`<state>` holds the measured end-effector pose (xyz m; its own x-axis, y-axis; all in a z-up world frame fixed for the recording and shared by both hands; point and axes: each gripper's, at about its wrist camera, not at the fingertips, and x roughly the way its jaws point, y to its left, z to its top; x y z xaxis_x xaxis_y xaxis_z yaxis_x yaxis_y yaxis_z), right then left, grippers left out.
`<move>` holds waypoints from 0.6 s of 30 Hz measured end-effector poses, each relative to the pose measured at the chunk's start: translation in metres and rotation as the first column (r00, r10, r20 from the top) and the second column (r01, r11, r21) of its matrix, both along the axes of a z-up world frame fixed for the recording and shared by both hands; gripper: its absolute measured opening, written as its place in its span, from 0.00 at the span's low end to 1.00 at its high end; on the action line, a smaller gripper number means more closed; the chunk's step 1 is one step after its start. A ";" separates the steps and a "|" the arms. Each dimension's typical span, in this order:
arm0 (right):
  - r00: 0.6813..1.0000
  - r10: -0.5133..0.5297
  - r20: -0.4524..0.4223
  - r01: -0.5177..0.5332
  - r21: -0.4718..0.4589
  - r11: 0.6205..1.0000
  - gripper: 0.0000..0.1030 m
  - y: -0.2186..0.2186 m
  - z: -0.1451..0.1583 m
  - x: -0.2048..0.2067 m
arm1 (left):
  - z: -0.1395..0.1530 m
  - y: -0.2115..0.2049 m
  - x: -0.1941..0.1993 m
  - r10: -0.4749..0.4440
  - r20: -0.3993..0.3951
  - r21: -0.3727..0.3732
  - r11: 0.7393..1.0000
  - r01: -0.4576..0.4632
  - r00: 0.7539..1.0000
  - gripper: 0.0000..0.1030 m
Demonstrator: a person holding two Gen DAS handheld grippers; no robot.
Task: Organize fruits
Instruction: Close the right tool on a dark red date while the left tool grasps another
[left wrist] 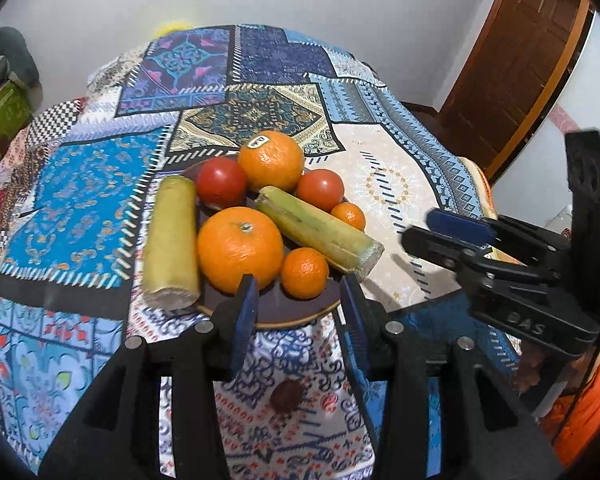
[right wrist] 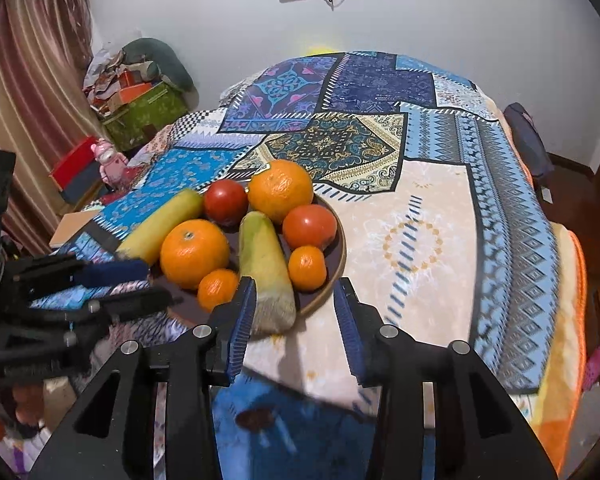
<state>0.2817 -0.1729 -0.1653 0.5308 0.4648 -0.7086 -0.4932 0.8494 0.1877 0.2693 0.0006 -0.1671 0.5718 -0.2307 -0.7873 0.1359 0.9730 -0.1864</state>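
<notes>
A dark plate [left wrist: 292, 320] with a wooden rim holds two big oranges [left wrist: 240, 248], two tomatoes [left wrist: 222, 182], two small mandarins [left wrist: 304, 268] and a yellow-green cane piece [left wrist: 316, 228] whose end juts over the right rim. A second cane piece [left wrist: 172, 240] lies on the cloth against the plate's left side. My left gripper [left wrist: 300, 308] hovers open just before the near rim, holding nothing. My right gripper [right wrist: 296, 314] is open too, near the plate [right wrist: 338, 264]; the jutting cane end [right wrist: 274, 308] shows beside its left pad, not pressed. Each gripper appears in the other's view.
A patchwork cloth [right wrist: 420, 240] covers the round table. A small dark spot [left wrist: 286, 396] lies on the cloth below my left gripper. Boxes and clutter [right wrist: 140, 108] and a curtain [right wrist: 28, 80] stand beyond the left edge, and a wooden door [left wrist: 520, 60] stands to the right.
</notes>
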 end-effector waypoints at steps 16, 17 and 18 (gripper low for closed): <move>0.995 0.037 -0.092 -0.038 -0.015 0.999 0.37 -0.002 -0.035 -0.052 | -0.021 0.017 -0.047 -0.006 -0.071 0.047 0.999 0.010 0.997 0.42; 0.994 0.039 -0.100 -0.041 -0.017 0.999 0.37 0.000 -0.039 -0.053 | -0.025 0.018 -0.049 -0.008 -0.080 0.046 0.999 0.012 0.997 0.42; 0.993 0.040 -0.107 -0.043 -0.019 0.999 0.37 0.001 -0.042 -0.053 | -0.029 0.017 -0.050 -0.010 -0.089 0.045 0.999 0.014 0.996 0.42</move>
